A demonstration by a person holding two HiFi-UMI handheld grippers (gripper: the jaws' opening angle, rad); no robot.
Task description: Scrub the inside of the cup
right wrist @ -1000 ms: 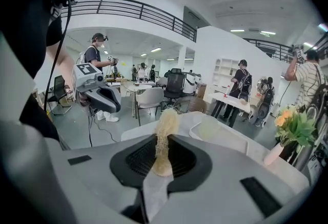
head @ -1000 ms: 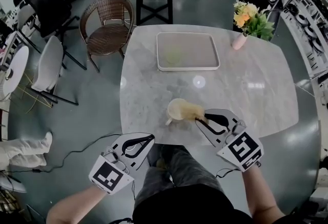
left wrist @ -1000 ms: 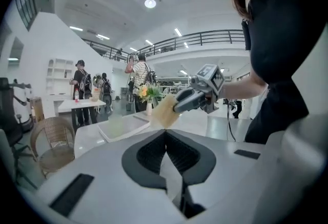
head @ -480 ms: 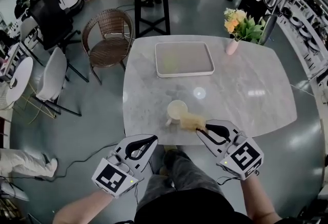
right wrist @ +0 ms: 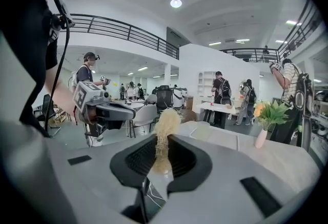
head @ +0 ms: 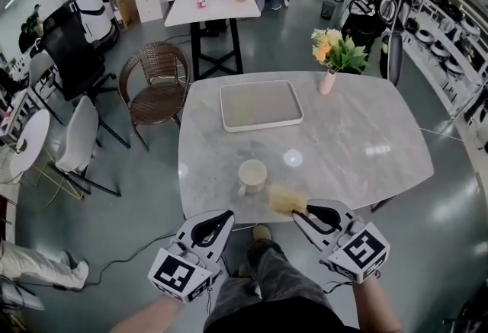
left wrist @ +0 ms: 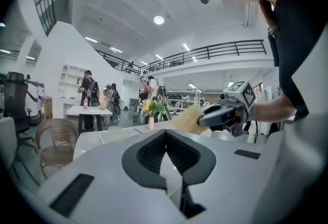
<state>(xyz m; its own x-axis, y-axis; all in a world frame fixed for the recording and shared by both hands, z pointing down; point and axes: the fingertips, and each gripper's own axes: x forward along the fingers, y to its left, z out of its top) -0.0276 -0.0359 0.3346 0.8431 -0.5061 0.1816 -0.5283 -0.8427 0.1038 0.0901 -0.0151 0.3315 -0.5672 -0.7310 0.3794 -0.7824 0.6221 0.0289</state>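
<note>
Tools, two: left tool (head: 224,216) closed, empty; right tool (head: 300,212) clamps one sponge (head: 286,199); one cup (head: 252,174) nearby.

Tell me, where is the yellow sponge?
In the head view, the sponge is pinched in the right claw, over the near edge of the table, just right of the cup.

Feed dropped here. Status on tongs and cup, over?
Right tongs shut on sponge, clear of cup. Left tongs shut, empty. Cup upright on table, nothing blocking.

Cream cup (head: 252,174) upright, tan fibrous scrubber (head: 286,200) near it, clamped in right hand-held gripper (head: 300,211)
</note>
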